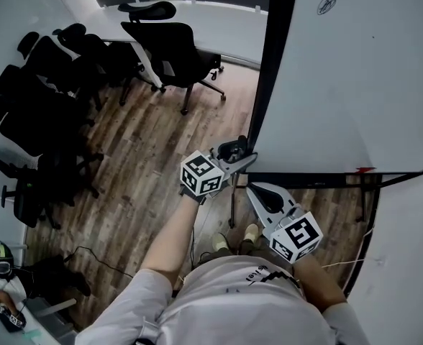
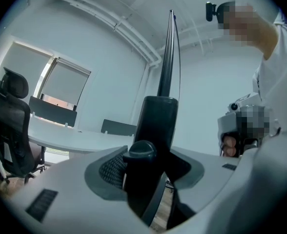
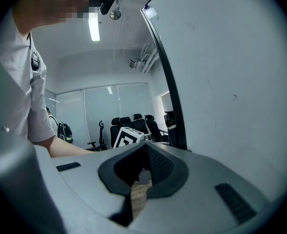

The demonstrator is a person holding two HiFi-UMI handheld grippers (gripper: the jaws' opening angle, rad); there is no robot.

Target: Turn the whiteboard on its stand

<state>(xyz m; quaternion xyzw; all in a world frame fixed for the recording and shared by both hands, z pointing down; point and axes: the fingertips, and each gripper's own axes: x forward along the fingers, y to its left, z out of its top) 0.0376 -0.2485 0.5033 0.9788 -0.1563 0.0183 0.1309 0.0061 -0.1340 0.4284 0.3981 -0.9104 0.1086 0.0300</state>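
Wood-plank floor point(image 1: 147, 157) and black office chairs point(image 1: 165, 45) fill ten o'clock. At two o'clock stands the tall white whiteboard with black metal frame point(image 1: 341, 85), its edge clamped by the left tool point(image 1: 244, 153). The right tool point(image 1: 255, 189) is closed and empty. The panel looks stiff and bulky, best gripped at the frame.

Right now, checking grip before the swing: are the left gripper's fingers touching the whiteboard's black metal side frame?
Touching. Left gripper view: the black metal side frame sits clamped between the left gripper's fingers.
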